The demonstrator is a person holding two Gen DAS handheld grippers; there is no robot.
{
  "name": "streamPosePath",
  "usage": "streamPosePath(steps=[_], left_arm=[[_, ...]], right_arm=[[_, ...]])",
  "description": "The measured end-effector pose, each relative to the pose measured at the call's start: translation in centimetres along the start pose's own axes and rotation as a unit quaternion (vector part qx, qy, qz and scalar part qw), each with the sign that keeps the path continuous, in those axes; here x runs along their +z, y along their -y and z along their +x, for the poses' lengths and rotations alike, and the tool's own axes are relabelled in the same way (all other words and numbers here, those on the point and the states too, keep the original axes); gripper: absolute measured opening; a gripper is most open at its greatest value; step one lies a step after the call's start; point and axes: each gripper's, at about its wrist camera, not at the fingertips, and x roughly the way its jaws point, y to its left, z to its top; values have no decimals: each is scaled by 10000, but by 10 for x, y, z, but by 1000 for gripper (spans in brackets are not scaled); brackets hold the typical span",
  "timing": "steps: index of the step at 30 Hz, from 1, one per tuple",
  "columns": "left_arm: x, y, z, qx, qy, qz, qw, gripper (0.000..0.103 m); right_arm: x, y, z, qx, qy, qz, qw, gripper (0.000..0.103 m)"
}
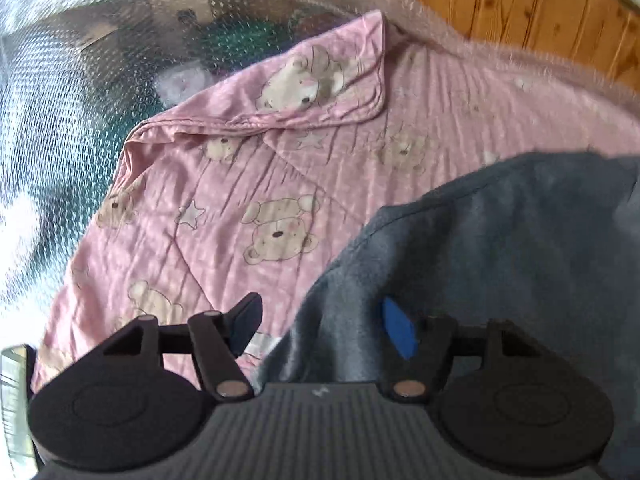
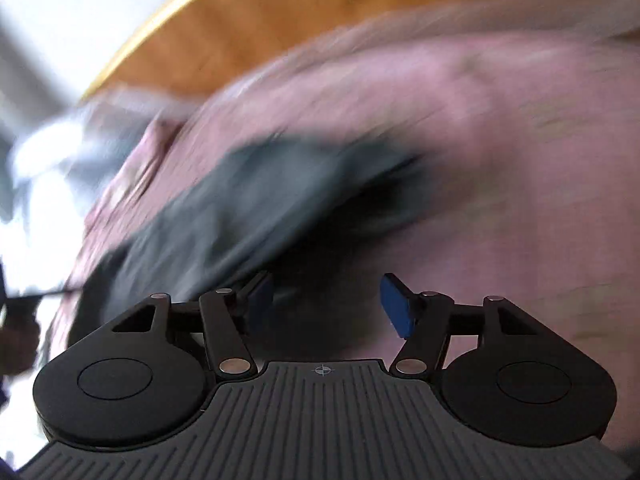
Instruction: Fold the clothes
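Grey garment (image 1: pixel 500 248) lies under left gripper (image 1: pixel 320 324) — both grippers' jaws apart, unclamped.

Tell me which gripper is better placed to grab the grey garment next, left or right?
Probably left. The left gripper is open right over the edge of the grey garment on the pink blanket. The right gripper is open too, but its view is blurred and the garment lies farther ahead.
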Motion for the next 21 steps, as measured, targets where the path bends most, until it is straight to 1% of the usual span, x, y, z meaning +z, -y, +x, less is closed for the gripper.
streamPosePath(steps=[1,2,3,4,5,6,7,8,9,10,12,13,14,15,16,17,18,19,20,21], left_arm=[[0,-1,3,18,-63,31,10000,68],[-1,-2,6,26,-127,35,9999,68],[-2,-3,10,26,-196,31,9998,68],[-3,-5,12,18,-241,7,9997,69],[-4,-7,15,2,-266,-32,9996,71],[-5,-10,17,-36,-282,-97,9995,71],[-6,-12,19,-84,-283,-183,9994,72],[-7,-14,21,-121,-265,-262,9992,76],[-9,-16,22,-146,-235,-330,9991,78],[-11,-19,22,-168,-209,-382,9989,80],[-14,-23,21,-251,-171,-472,9984,81],[-15,-24,20,-292,-154,-498,9982,82],[-16,-25,19,-316,-144,-484,9982,82],[-15,-25,18,-326,-139,-440,9984,82],[-14,-25,17,-337,-134,-396,9986,82],[-13,-24,16,-328,-128,-334,9988,82],[-12,-23,15,-306,-121,-258,9991,82],[-11,-22,15,-284,-114,-183,9994,82],[-9,-21,14,-261,-107,-107,9995,81],[-7,-20,11,-228,-67,-8,9997,81]], right_arm=[[-2,-20,17,-12,-85,-417,9991,63],[-5,-40,30,-270,-108,-959,9950,48],[-7,-53,38,-500,-149,-1358,9894,33],[-4,-58,39,-641,-192,-1596,9849,4],[-1,-63,40,-782,-235,-1832,9797,4],[3,-67,35,-986,-217,-2152,9713,2],[8,-70,23,-1369,-93,-2675,9537,1],[13,-71,8,-1868,44,-3297,9254,1],[19,-69,-10,-2398,195,-3881,8896,1],[24,-65,-29,-2958,350,-4371,8487,0],[31,-46,-68,-4027,503,-4919,7703,0],[33,-34,-85,-4462,551,-5049,7368,0],[30,-20,-97,-4665,515,-5071,7229,0],[20,-4,-108,-4723,371,-5103,7177,1],[5,14,-115,-4718,161,-5185,7130,5],[-18,38,-112,-4607,-398,-5273,7128,16],[-43,66,-102,-4459,-1341,-5221,7145,23],[-66,92,-95,-4310,-2146,-5065,7153,26],[-74,104,-95,-4218,-2429,-4698,7365,25],[-68,103,-104,-4137,-2210,-4165,7788,25]])
